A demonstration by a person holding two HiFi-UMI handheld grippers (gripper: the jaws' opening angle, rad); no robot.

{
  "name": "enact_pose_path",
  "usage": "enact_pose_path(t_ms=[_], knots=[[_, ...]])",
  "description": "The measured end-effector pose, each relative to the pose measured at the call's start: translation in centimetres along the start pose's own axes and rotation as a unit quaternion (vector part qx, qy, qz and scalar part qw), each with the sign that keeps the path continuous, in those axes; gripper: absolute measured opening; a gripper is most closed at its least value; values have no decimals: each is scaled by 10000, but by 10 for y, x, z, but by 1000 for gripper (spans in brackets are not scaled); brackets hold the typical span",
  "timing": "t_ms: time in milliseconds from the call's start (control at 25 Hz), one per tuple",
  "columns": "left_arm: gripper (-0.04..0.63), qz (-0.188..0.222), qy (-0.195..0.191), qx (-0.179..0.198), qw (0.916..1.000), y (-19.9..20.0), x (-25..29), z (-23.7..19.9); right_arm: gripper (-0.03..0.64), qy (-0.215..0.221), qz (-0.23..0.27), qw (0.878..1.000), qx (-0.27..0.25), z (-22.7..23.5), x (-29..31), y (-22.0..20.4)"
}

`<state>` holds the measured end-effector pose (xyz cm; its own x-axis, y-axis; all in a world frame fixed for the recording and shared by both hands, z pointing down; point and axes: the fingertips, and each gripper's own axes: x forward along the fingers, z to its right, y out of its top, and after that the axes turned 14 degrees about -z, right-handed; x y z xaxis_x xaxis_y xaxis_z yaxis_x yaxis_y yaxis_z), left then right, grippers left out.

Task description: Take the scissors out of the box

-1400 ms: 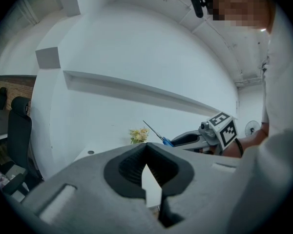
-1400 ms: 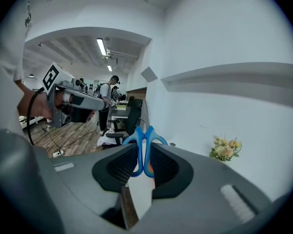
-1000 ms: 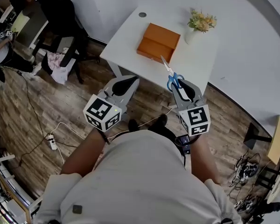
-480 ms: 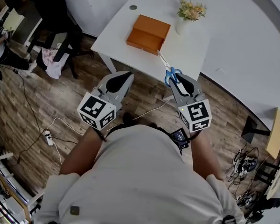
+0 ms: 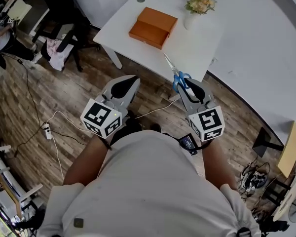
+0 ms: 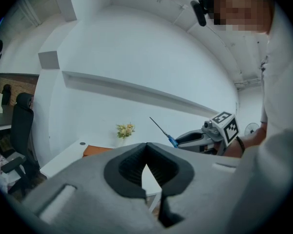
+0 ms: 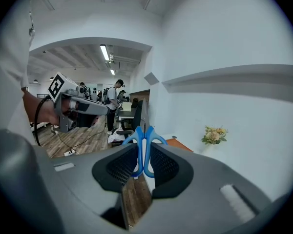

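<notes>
While the person stands back from the white table [image 5: 202, 43], the left gripper [image 5: 129, 81] hangs at its 7 o'clock, jaws drawn together and empty. Toward 11 o'clock on the tabletop lies the orange box [image 5: 153, 27], lid down. Further right, the right gripper [image 5: 187, 86] clamps the blue handles of the scissors [image 5: 173, 69], with the blades aimed at 11 o'clock and well apart from the box. A vase of flowers [image 5: 200, 5] stands at 1 o'clock.
</notes>
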<state>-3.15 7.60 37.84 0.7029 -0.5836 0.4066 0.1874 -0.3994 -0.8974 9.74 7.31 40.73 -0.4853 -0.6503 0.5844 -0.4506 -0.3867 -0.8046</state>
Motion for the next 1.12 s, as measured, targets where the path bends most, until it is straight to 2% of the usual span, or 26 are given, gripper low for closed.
enact_pose_path(t_ms=[240,520,760,1120], knots=[[3,19,312,-89,9995,-11,2,35,100,348,31,9993,-126,0,-21,-28],[3,4,538,-165,9984,-21,3,57,100,557,111,9984,-80,1,-34,-48],[5,13,686,-233,9974,-27,-3,59,100,660,174,9976,-88,-4,-40,-53],[3,24,712,-271,9971,-28,-7,55,100,701,242,9971,-168,-10,-37,-45]])
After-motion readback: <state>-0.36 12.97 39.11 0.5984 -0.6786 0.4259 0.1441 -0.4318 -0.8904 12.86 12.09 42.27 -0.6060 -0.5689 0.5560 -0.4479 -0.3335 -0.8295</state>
